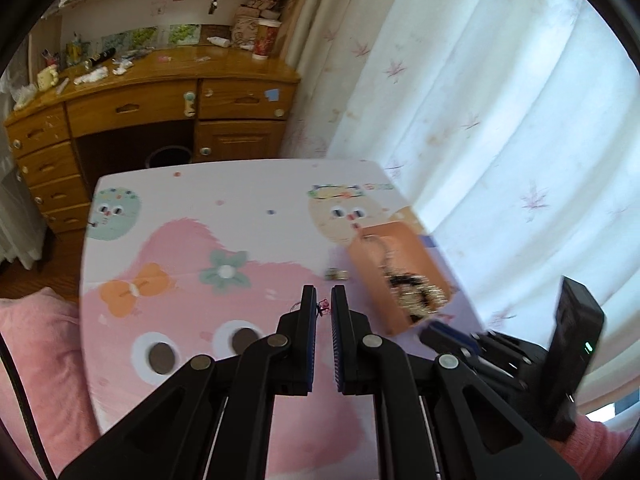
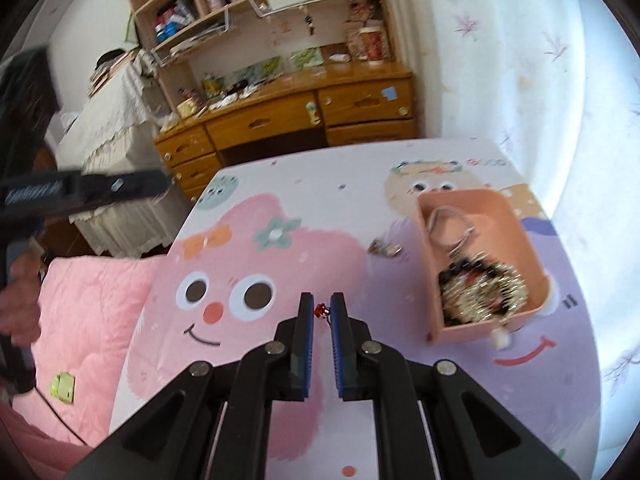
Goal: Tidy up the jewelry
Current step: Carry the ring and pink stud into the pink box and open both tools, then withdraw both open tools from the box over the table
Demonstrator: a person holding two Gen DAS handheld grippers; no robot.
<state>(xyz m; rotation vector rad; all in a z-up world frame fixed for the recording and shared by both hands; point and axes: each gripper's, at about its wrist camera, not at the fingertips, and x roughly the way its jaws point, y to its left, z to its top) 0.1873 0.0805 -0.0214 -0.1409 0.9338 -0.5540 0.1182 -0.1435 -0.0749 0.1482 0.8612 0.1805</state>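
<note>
A peach box (image 1: 362, 264) (image 2: 425, 264) stands on the right of the cartoon-print table (image 1: 200, 232) (image 2: 320, 196). It holds a tangle of gold and black jewelry (image 1: 416, 296) (image 2: 480, 292). A small loose piece (image 1: 335, 275) (image 2: 384, 247) lies on the table just left of the box. My left gripper (image 1: 323, 300) is shut on a small red bead on thin thread (image 1: 322, 306), above the table's middle. My right gripper (image 2: 320, 304) is shut on a like red bead piece (image 2: 320, 311). Each gripper shows in the other's view: the right gripper (image 1: 438, 330) low beside the box, the left gripper (image 2: 158, 184) out past the table's left edge.
A wooden desk (image 1: 160, 92) (image 2: 300, 112) with drawers and clutter stands beyond the table. White flowered curtains (image 1: 500, 120) hang on the right. A pink quilt (image 2: 92, 320) with a small green item (image 2: 62, 387) lies left of the table. A hand (image 2: 20, 300) grips the left tool.
</note>
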